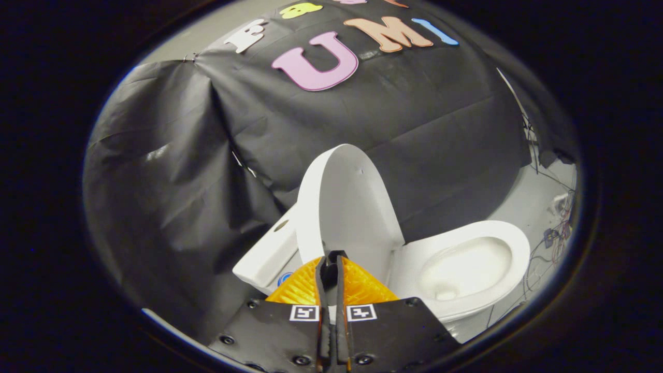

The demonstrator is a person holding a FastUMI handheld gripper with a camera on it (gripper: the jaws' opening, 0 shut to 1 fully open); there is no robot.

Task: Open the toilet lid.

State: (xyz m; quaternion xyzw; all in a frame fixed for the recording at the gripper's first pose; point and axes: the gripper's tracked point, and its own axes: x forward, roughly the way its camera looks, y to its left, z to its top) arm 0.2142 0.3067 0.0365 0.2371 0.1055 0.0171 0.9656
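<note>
White plastic toilet lid is raised upright w/ white bowl exposed; gripper is clenched just before lid, nothing held.

My gripper has its two fingers brought together side by side, with only a thin dark seam between them and nothing caught in it. They run straight ahead from the near end, tips level with each other at the far end. Behind them sit my two body plates, one on each side, each bearing a small square marker.
</note>
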